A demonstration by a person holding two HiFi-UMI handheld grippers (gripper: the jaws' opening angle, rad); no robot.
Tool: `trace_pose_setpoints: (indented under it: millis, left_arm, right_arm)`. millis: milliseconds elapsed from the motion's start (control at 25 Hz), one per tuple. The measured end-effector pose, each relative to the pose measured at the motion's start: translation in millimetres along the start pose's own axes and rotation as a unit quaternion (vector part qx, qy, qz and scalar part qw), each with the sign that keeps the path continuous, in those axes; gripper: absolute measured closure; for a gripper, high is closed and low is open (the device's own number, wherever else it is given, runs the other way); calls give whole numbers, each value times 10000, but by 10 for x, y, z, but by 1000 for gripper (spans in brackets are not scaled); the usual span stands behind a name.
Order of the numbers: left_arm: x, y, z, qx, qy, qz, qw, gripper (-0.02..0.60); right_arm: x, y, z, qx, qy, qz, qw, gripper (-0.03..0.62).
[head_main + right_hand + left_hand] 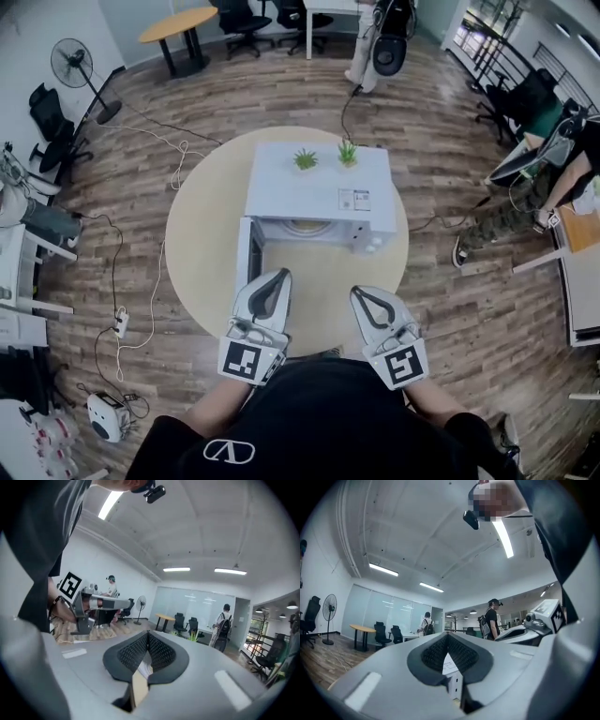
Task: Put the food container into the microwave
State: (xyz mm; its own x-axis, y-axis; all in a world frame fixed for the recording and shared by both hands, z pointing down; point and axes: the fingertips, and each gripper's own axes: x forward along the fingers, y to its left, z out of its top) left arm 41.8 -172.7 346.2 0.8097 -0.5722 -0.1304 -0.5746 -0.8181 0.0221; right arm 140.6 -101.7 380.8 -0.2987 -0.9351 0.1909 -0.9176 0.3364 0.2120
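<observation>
Looked down on a round bench [202, 234] with the microwave [319, 183] parked in the middle and its door [246, 253] swung open to the left. Spotted two small plants [305, 159] [348, 152] sitting on top of it, side by side near the back edge. Made out a round pale thing [307, 226] inside the cavity, but honestly couldn't tell whether that was the food container or just the turntable, too small and too shadowed. Kept the left hand-held gripper [279, 275] low over the near side of the bench, just in front of the open door, clenched tight with the ribbed pads [436, 651] meeting at the tips and nothing caught in there. Same deal with the right hand-held gripper [361, 292], just beside it: pressed together, empty, pointing toward the microwave. Noticed a cable [352, 108] running off the back of the microwave across the wood floor [234, 94]. Also caught a fan [73, 56] standing off to the left, well apart from the bench, and a person [375, 42] standing at the far end.
</observation>
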Motion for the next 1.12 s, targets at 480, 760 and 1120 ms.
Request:
trace_pose_setpoints:
  millis: [480, 760, 1120]
  left_arm:
    - [47, -29, 390, 228, -295, -48, 9993, 581]
    - [50, -11, 388, 225, -361, -33, 9991, 581]
    - [76, 5, 318, 232, -309, -20, 9993, 581]
  right_arm:
    - [-380, -661, 273, 503, -1135, -1285, 9839, 585]
    - [-437, -803, 157, 839, -1171, -1529, 9777, 585]
    - [-432, -801, 92, 918, -1118, -1572, 9769, 586]
